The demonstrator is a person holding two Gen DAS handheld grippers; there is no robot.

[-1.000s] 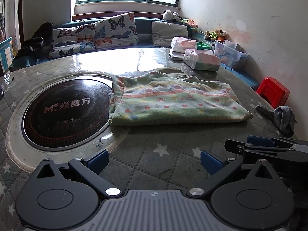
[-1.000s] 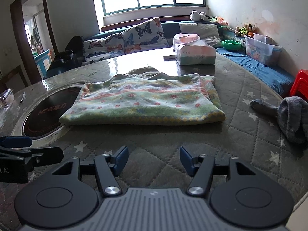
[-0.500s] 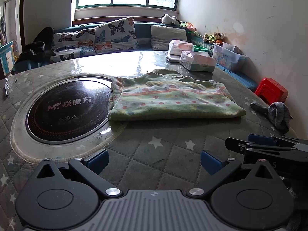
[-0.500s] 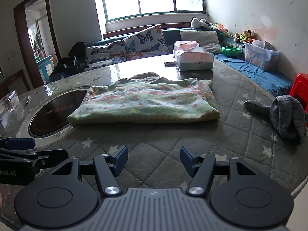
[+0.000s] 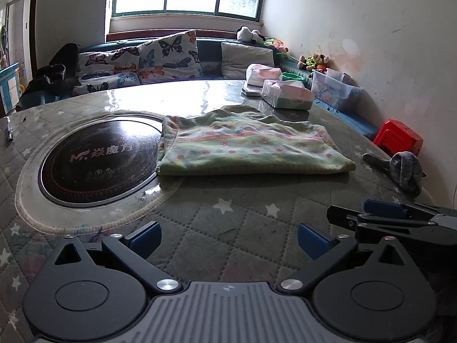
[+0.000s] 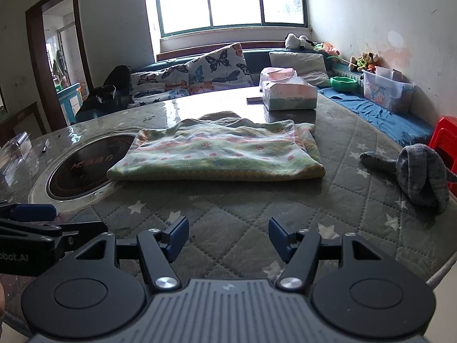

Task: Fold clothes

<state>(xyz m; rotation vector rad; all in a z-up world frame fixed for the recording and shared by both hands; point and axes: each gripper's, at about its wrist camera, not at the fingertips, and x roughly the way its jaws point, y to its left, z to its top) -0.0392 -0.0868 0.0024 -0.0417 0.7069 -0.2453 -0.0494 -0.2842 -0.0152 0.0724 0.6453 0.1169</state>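
A green garment with pink stripes and dots (image 5: 245, 148) lies folded flat in the middle of the round quilted table (image 5: 228, 217); it also shows in the right wrist view (image 6: 217, 154). My left gripper (image 5: 228, 235) is open and empty, near the table's front edge, well short of the garment. My right gripper (image 6: 228, 238) is open and empty too, beside the left one. The right gripper's finger shows at the right of the left wrist view (image 5: 382, 217).
A black induction hob (image 5: 94, 160) is set in the table left of the garment. A grey rolled cloth (image 6: 420, 174) lies at the right edge. Tissue boxes (image 6: 288, 94) stand at the back. A red stool (image 5: 400, 140) and a sofa with cushions (image 5: 160, 57) lie beyond.
Both grippers have drawn back from the garment and risen a little; the garment looks farther off. The garment has not moved. Both stay open.
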